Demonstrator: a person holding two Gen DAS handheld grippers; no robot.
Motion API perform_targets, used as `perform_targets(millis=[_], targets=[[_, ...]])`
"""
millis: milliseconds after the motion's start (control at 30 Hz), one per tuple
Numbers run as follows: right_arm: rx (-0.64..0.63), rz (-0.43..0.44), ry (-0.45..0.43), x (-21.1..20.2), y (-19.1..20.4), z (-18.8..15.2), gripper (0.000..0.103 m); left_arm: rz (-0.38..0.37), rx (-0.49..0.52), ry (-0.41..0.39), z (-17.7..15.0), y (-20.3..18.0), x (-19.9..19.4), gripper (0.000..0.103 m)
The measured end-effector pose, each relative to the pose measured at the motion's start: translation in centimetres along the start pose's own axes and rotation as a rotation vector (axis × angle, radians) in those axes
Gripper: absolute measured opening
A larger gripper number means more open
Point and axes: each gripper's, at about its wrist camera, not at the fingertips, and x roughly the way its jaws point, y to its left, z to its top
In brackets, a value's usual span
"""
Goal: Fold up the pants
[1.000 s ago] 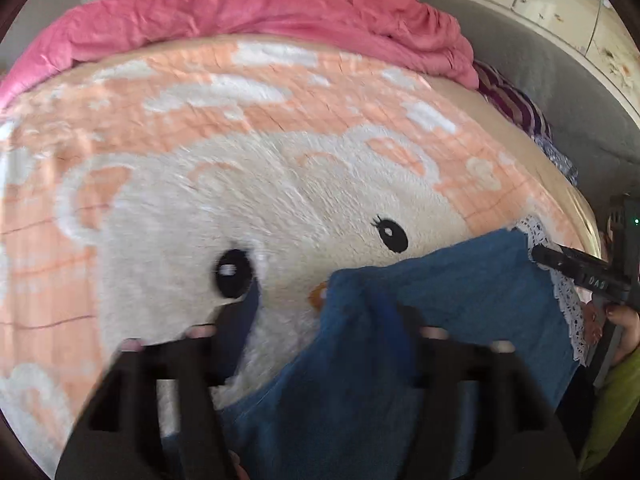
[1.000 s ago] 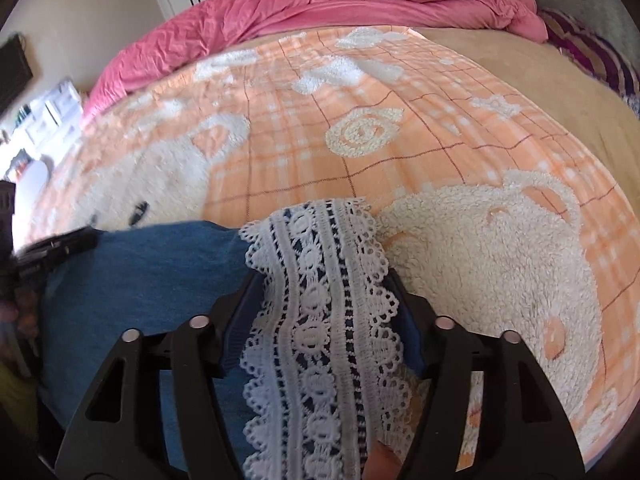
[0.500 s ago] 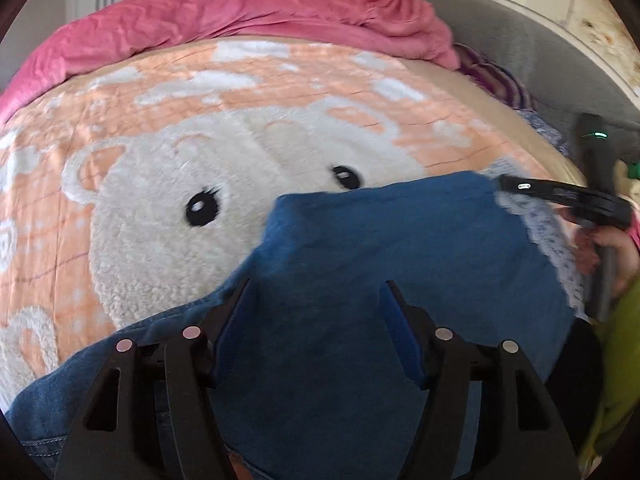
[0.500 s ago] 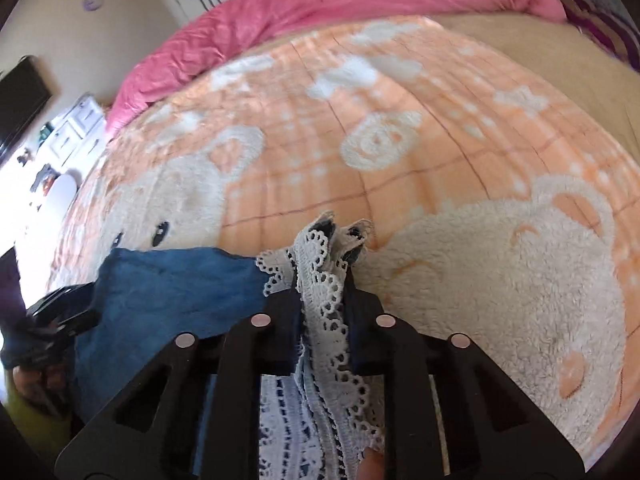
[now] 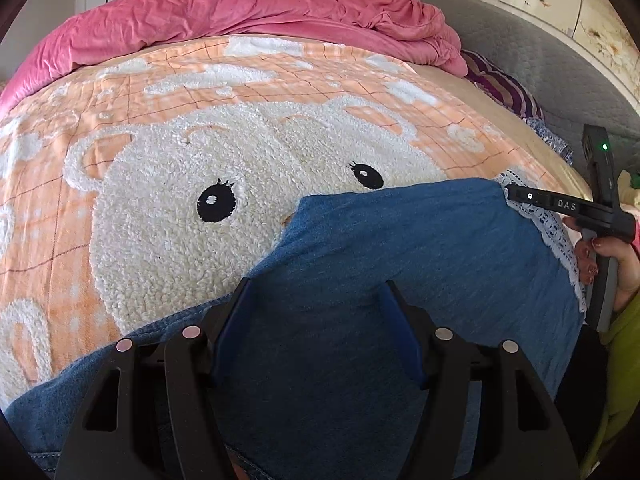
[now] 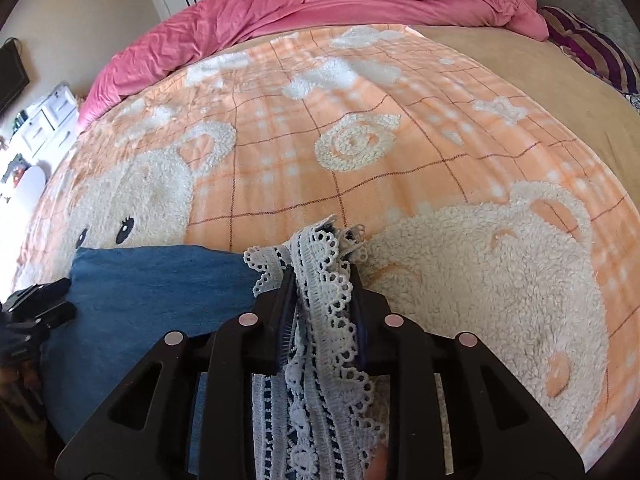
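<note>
Pinching the pants' (image 5: pixel 400 280) scalloped lace hem (image 6: pixel 328 312), right gripper (image 6: pixel 322 276) clenched; left gripper (image 5: pixel 316 300) spread.

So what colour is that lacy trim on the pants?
White, on blue denim pants; the lace trim shows best in the right wrist view.

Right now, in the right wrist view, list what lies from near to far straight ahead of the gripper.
Right gripper shut on the lace hem of the pants → orange bear blanket → pink duvet at the far edge of the bed.
</note>
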Motion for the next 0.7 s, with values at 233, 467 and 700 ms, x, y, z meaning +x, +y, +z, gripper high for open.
perform_targets(millis=[233,467,700], targets=[[0.001,-0.035,-0.173,-9.0,0.4,-3.3,0.046,-0.075,-0.099,-0.032,-0.6,0.5,-4.9,0.085],[-0.129,0.061,-0.1,-10.5,5.4,-9.0,0.046,-0.086,-0.084,-0.031,-3.7,-1.3,-7.1,0.086],[-0.208,-0.18,0.047,-8.4,5.7,-11.1,0.047,0.167,0.038,0.08,-7.9,-1.3,-5.8,0.086]])
